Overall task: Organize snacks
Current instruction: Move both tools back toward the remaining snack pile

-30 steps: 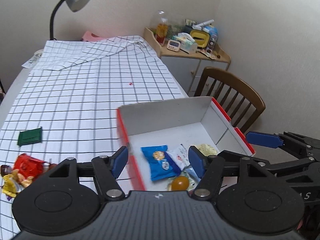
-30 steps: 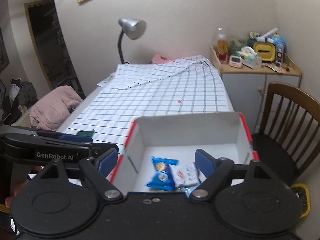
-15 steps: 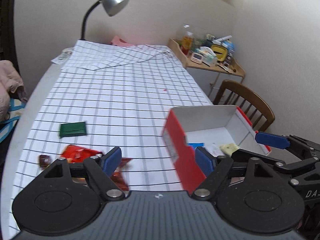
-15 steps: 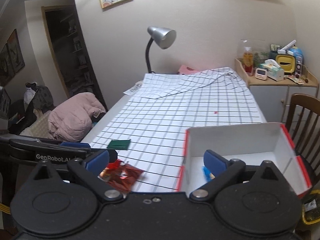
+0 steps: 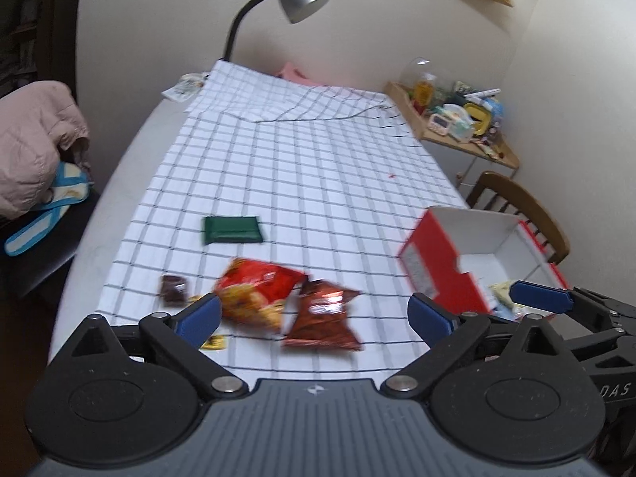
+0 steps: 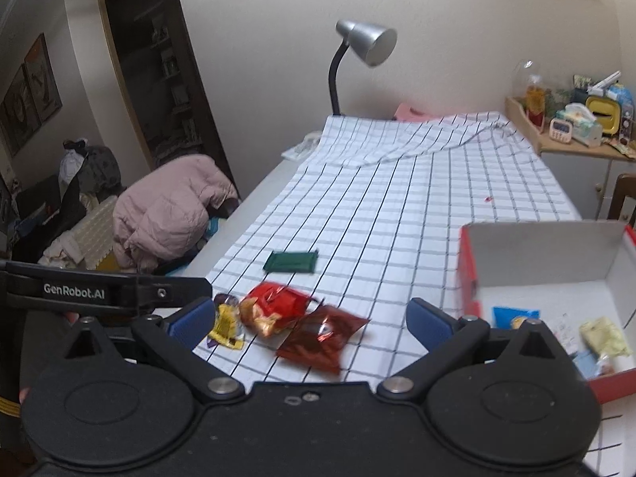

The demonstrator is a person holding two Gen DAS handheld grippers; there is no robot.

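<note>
Loose snacks lie on the checked cloth: a red bag (image 5: 254, 294) (image 6: 274, 310), a brown-red bag (image 5: 322, 318) (image 6: 322, 338), a green packet (image 5: 232, 229) (image 6: 292, 261), a small dark packet (image 5: 173, 289) and a yellow one (image 6: 226, 324). My left gripper (image 5: 314, 316) hovers over the two bags, its jaws opening and not touching them. The right gripper (image 6: 310, 322) is open and empty above the same bags. At the right stands the red box (image 5: 437, 274) (image 6: 469, 274), with a blue packet (image 6: 514, 316) and a pale yellow snack (image 6: 604, 336) inside.
A grey desk lamp (image 6: 365, 45) stands at the table's far end. A wooden chair (image 5: 516, 202) and a cluttered side shelf (image 5: 457, 119) are to the right. A pink jacket (image 6: 167, 214) lies beyond the table's left edge.
Both grippers have swung left, from over the box to over the loose bags. Both pairs of jaws stand wider apart than before.
</note>
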